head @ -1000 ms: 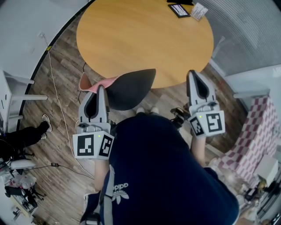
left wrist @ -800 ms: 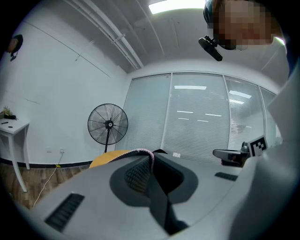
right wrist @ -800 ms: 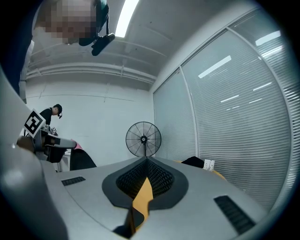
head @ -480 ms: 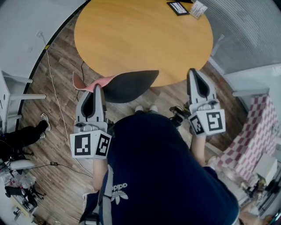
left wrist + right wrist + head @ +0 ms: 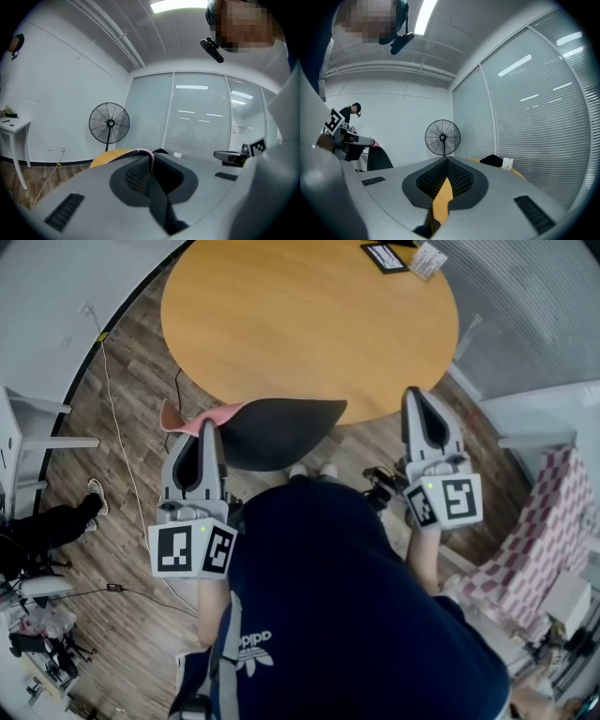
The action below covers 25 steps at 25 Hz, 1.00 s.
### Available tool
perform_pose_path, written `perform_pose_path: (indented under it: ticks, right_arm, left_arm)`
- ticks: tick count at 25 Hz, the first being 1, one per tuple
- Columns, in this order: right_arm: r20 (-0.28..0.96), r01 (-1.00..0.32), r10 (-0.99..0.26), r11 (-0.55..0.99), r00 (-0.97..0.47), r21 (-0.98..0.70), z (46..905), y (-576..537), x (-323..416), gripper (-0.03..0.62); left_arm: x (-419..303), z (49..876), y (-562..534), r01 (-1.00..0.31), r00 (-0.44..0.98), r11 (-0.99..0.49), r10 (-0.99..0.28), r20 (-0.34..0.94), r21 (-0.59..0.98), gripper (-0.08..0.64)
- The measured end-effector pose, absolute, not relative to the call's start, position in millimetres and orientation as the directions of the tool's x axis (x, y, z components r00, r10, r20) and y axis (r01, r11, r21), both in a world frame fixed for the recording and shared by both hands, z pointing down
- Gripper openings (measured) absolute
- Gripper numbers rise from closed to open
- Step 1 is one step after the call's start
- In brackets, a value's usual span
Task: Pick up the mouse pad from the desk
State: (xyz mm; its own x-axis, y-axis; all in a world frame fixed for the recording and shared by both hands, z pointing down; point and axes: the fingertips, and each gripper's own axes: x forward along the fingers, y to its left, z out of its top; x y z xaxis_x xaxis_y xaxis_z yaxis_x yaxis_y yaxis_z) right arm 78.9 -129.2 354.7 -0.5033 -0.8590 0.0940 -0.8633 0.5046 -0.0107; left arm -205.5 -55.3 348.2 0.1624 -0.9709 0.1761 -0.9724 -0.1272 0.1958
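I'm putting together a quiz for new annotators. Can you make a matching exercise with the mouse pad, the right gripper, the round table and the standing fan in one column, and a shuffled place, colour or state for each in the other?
Things:
1. mouse pad
2. right gripper
3. round table
4. standing fan

Descriptions:
A. orange-brown top
B. nothing between its jaws
C. behind the table, near the glass partition
D. pinched in the left gripper, beyond the table's near edge

Pairs: 1-D, 2-B, 3-A, 4-C
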Motion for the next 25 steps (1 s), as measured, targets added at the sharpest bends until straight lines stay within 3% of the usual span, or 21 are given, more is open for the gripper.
perform_pose_path:
  ticks: [25]
  right_arm:
    - [0.1, -0.861, -0.86, 0.507, -0.501, 0.049, 352.5, -129.3, 81.4, 0.002]
  left_arm:
    - [-213.5, 351.8, -51.5, -0.973, 0.129, -0.088, -0.974, 0.186, 0.213, 0.018]
